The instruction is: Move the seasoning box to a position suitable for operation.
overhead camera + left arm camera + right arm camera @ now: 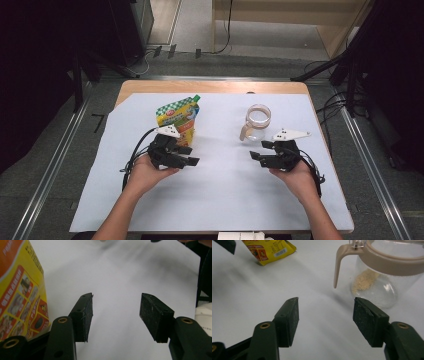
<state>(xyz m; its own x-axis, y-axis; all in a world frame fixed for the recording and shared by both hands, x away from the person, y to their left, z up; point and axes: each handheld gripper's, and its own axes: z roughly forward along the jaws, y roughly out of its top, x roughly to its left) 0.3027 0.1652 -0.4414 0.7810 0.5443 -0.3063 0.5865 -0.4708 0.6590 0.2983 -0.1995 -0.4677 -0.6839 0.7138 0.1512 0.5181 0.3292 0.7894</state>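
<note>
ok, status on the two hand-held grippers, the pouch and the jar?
Left hand-held gripper open, empty, beside the pouch. Right hand-held gripper open, empty, just short of the glass jar. Nothing between either gripper and its thing.

The yellow pouch point(20, 297) carries printed writing and small panels, too blurred to read in the left gripper view; a barcode sits on it point(279, 252), digits illegible.

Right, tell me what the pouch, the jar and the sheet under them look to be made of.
Pouch: probably flexible plastic film, glossy, with printed yellow, orange and green graphics and a sealed edge.
Jar: clear body, glass or hard plastic, with some tan powder visible through it; its beige collar and handle look like matte moulded plastic.
Sheet: white, matte, apparently paper or thin plastic.
</note>
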